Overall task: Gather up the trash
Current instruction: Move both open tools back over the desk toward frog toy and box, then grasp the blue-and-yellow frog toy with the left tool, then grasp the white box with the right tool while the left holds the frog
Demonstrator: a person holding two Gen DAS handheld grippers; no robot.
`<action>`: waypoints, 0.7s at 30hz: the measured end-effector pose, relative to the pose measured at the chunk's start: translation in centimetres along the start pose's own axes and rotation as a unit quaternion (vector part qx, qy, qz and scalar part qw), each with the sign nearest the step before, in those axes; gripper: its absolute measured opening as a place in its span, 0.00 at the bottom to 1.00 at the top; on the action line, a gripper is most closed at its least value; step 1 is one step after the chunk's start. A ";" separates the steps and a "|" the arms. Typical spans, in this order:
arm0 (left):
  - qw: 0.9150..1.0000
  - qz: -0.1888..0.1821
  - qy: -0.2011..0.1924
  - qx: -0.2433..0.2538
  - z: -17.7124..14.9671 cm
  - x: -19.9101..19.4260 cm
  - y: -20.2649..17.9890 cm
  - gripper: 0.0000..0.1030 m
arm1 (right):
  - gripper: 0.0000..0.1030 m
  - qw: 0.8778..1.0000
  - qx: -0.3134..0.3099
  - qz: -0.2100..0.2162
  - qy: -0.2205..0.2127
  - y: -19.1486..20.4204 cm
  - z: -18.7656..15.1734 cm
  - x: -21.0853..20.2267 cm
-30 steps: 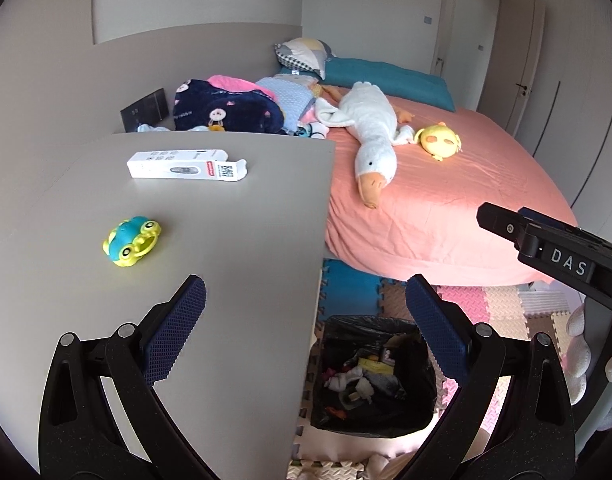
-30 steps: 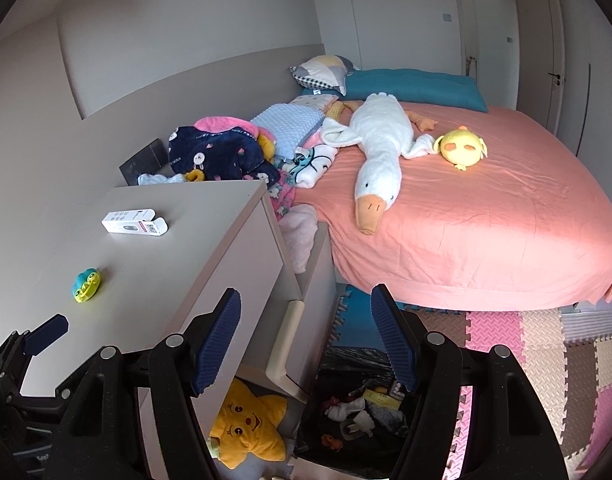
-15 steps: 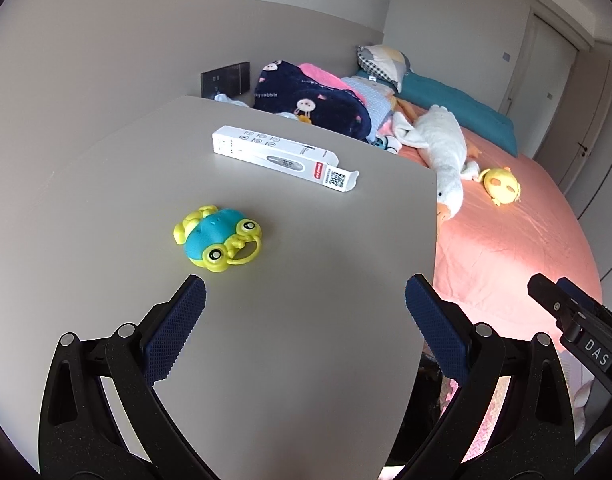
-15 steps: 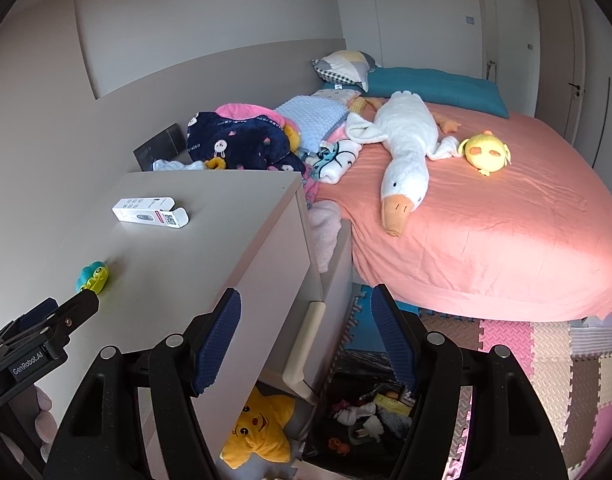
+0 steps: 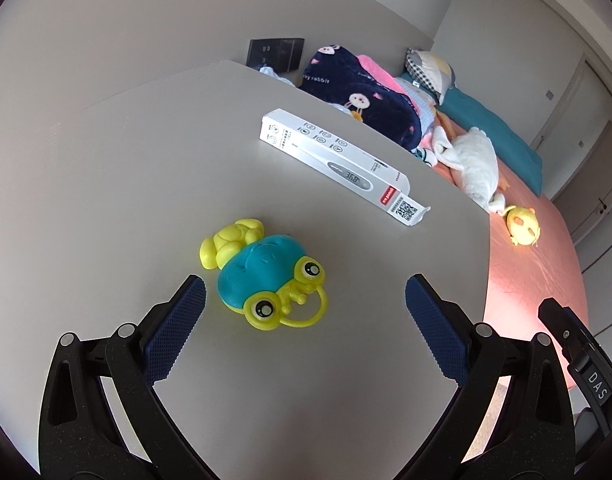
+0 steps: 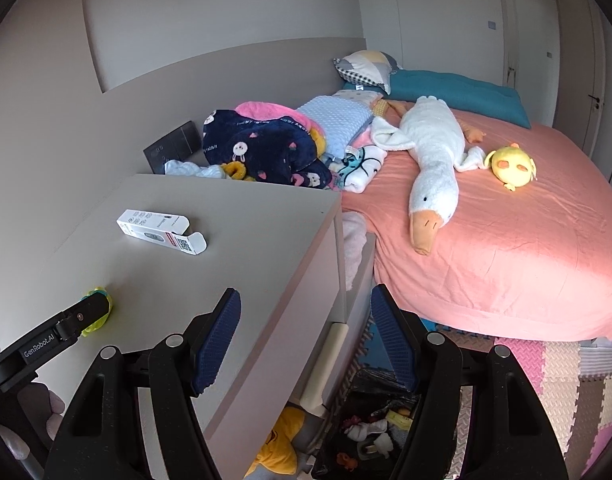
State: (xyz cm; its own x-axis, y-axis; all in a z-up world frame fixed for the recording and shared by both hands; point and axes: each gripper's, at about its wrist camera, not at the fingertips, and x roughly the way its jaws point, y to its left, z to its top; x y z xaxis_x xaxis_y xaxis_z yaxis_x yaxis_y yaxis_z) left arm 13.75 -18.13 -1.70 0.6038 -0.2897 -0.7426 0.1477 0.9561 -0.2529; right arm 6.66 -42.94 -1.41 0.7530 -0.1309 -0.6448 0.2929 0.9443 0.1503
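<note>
A white thermometer box [image 5: 337, 168] with its end flap open lies on the grey dresser top [image 5: 146, 184]. A blue and yellow frog toy [image 5: 266, 280] lies nearer to me. My left gripper [image 5: 304, 286] hangs open just above the dresser, and the frog sits between and slightly ahead of its fingertips, untouched. My right gripper [image 6: 306, 300] is open and empty over the dresser's front corner. Below it stands a black-lined trash bin [image 6: 377, 432] holding several scraps. From the right wrist the box [image 6: 160, 232] is at left, and the frog [image 6: 100, 312] is half hidden.
A bed with a pink sheet [image 6: 525, 260] carries a white goose plush [image 6: 433, 160], a yellow chick plush [image 6: 511, 166] and piled blankets [image 6: 262, 148]. A yellow star plush [image 6: 282, 444] lies beside the bin. Foam mats [image 6: 565, 380] cover the floor. A dresser drawer [image 6: 325, 344] stands slightly open.
My left gripper swung left from the dresser's edge above the bin to over the dresser top, rolling, and closed in on the frog. My right gripper drifted nearer to the dresser.
</note>
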 end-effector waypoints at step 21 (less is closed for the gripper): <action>0.999 0.010 0.012 0.033 1.2 2.9 0.9 0.54 | 0.70 0.992 -0.113 0.045 0.027 9.4 4.2 6.3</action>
State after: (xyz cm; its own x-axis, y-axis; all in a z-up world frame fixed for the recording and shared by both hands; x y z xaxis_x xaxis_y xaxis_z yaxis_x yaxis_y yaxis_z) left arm 16.64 -18.07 -3.35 0.5878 -0.2711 -0.7622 0.1886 0.9621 -0.1968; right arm 16.63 -36.19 -0.96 0.7350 -0.0324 -0.6773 0.0815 0.9958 0.0408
